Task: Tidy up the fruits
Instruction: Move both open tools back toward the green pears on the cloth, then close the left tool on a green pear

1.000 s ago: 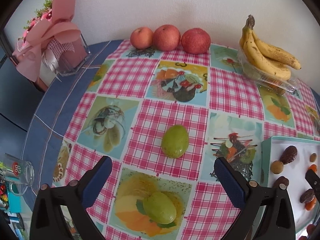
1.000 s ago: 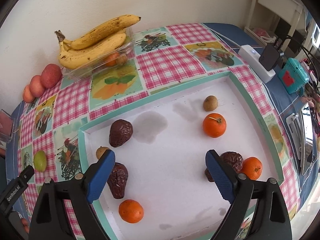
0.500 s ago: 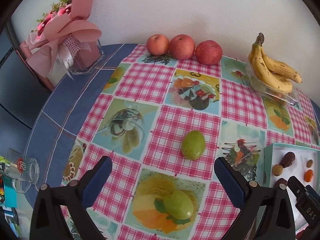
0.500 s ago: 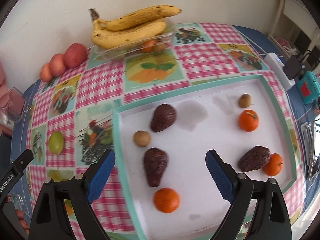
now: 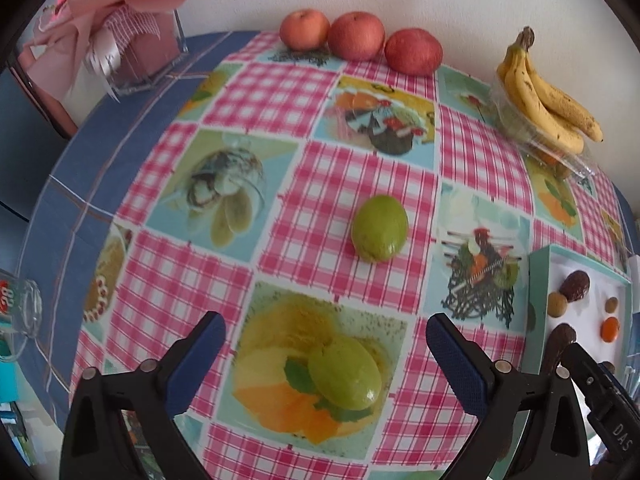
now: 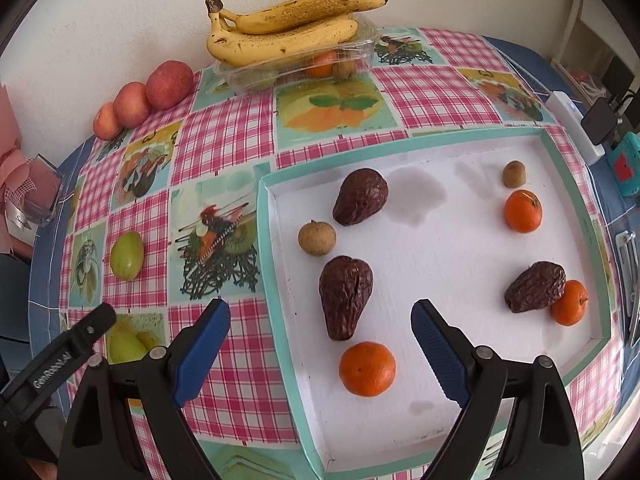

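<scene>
Since the earlier frame, my left gripper [image 5: 326, 354] has closed in on the table; the near smooth green oval fruit [image 5: 345, 372] now sits between its fingers, untouched. Its jaws stand wide apart, holding nothing. A second green oval fruit [image 5: 380, 227] lies further ahead. My right gripper [image 6: 320, 346] has shifted left over the white tray with the teal rim [image 6: 266, 264], jaws wide apart and empty; a wrinkled dark brown pear-shaped fruit [image 6: 346, 296] lies between and just ahead of its fingers, and a round orange mandarin [image 6: 367, 368] between them.

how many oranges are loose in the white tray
3: one orange at the near edge, one far right beside a small brown fruit, one touching the right wrinkled dark fruit. Another sits outside, in the clear container.
</scene>
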